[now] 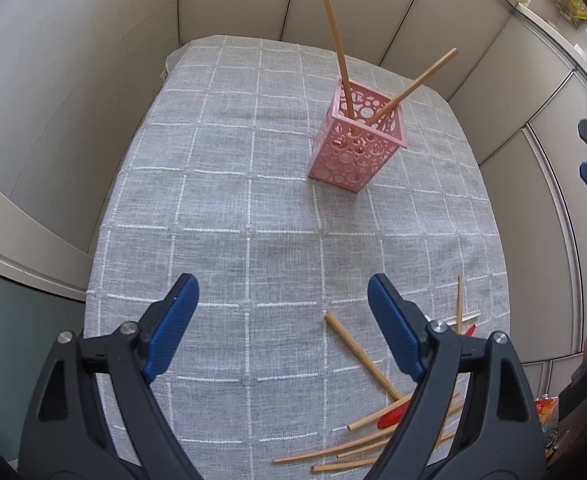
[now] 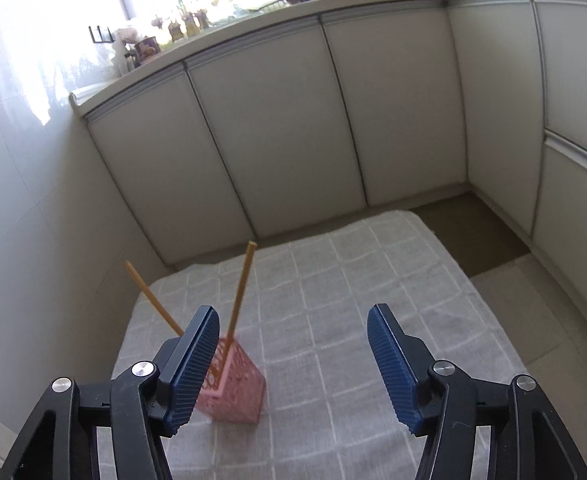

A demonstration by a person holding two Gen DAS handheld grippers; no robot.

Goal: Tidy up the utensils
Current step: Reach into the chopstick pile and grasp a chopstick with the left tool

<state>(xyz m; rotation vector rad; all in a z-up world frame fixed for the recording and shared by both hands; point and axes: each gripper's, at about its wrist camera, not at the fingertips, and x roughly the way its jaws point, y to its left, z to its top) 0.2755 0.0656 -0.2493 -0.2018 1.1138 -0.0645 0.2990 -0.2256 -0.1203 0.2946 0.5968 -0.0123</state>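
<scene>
Chopsticks lie heaped at the cloth's near edge; two stand in the pink holder. Both the left gripper and the right gripper gape empty. A careless swipe could tip that light holder or roll sticks off.

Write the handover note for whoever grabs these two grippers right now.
Left gripper: open, empty, hovering over the tablecloth near the loose pile.
Right gripper: open, empty, with the holder just left of its jaws.
Pink holder: upright on the cloth, two chopsticks standing in it.
Left to do: the loose chopsticks and a red utensil lying by the left gripper's right finger still go in.
</scene>
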